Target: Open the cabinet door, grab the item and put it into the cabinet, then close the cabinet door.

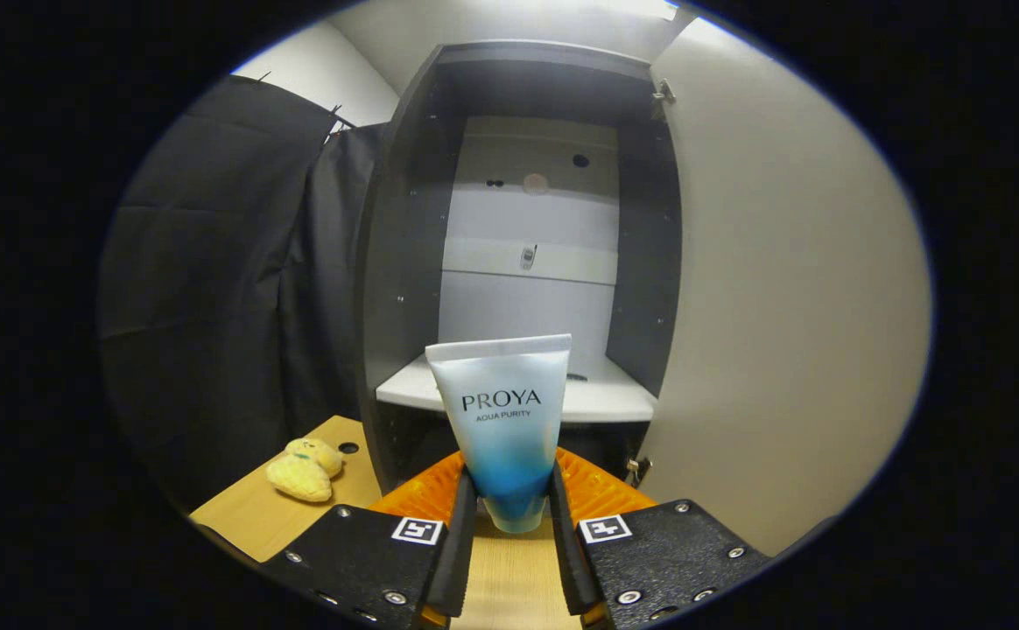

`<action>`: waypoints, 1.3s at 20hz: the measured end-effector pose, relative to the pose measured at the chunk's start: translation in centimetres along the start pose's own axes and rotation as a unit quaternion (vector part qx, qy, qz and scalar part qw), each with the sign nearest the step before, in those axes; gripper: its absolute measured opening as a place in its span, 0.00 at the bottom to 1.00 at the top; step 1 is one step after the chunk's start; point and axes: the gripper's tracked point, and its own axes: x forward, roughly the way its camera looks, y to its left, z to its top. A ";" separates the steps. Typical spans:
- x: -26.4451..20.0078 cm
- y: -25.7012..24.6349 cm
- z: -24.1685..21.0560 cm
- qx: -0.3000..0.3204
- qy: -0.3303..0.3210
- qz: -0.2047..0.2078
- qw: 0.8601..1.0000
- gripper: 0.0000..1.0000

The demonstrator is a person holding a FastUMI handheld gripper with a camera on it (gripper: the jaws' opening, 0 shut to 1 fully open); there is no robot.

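Cosmetic tube (506, 429), white fading to blue, is held upright, crimped end up, with both fingers of the gripper (509, 516) pressed against its lower sides. Beyond the fingers, the dark cabinet (404, 262) is seen with its door (790, 306) swung open to the right and a white shelf (601, 401) inside. A yellow plush toy (304, 468) lies on the wooden table (247, 516), left of the cabinet.

1. The camera rides on the gripper (509, 503), looking forward along its two fingers.
2. It faces the open cabinet (518, 262) close ahead, roughly level with its white shelf (601, 398).
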 end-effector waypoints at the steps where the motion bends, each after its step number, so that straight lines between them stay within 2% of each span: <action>1: 1.6 -0.3 1.0 0.000 -0.002 0.002 1.000 0.43; 7: 11.6 -0.9 4.8 -0.012 -0.013 0.020 1.000 0.43; 10: 16.0 -1.3 5.2 0.002 -0.013 0.024 1.000 0.43; 13: 19.4 -1.3 3.9 0.004 -0.002 0.026 1.000 0.43; 18: 21.6 -1.3 1.4 0.027 0.019 0.030 0.999 0.43; 23: 21.5 -1.5 1.5 0.030 0.009 0.032 0.999 0.43; 26: 21.1 -1.0 1.5 0.037 0.003 0.041 0.998 0.48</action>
